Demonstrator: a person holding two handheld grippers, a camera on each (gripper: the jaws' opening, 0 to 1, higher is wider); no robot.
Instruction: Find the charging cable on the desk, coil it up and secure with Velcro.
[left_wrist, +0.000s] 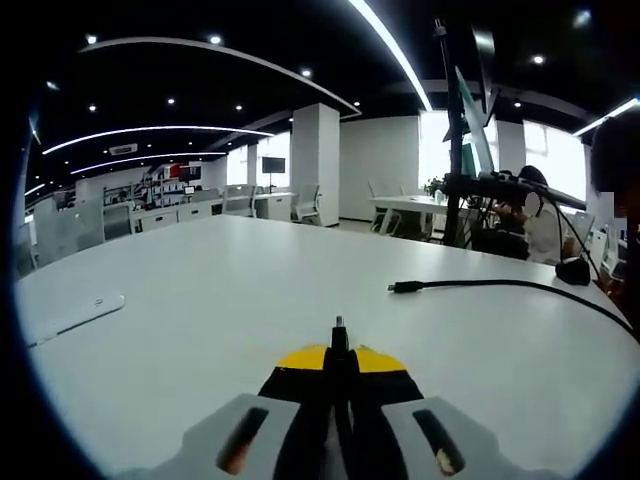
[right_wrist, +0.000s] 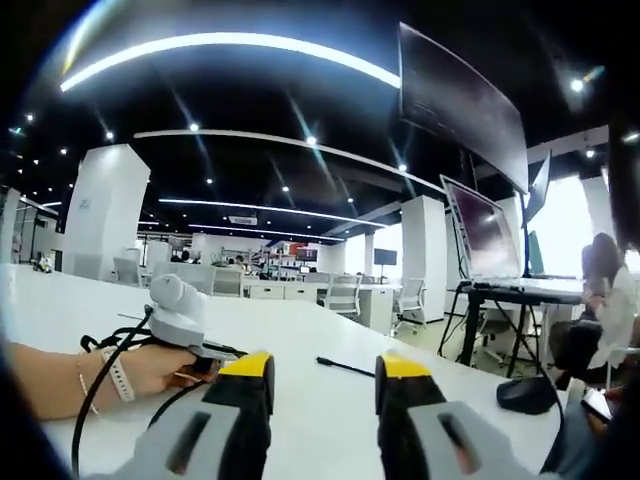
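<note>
The charging cable (left_wrist: 500, 285) lies on the white tabletop (left_wrist: 220, 300), stretched out almost straight, with its small plug end (left_wrist: 404, 287) pointing toward the middle and the rest running off to the far right edge, near a dark rounded object (left_wrist: 572, 270). In the right gripper view the same cable (right_wrist: 345, 367) is seen as a thin dark line between and beyond the two yellow-tipped fingers (right_wrist: 250, 366). The left gripper (left_wrist: 340, 345) has its fingers pressed together with nothing between them, and it is well apart from the plug. The right gripper (right_wrist: 325, 375) has its fingers spread wide and empty. A person's hand (right_wrist: 150, 370) holding the other tool is at the left of the right gripper view. I judge that the cable is light, thin and limp, so it will bend easily and slide on the smooth surface. The plug end is stiff and a little thicker, so it seems the best place to take hold first; the other gripper can then guide the soft part into loops. I cannot make out a Velcro strap on it.
</note>
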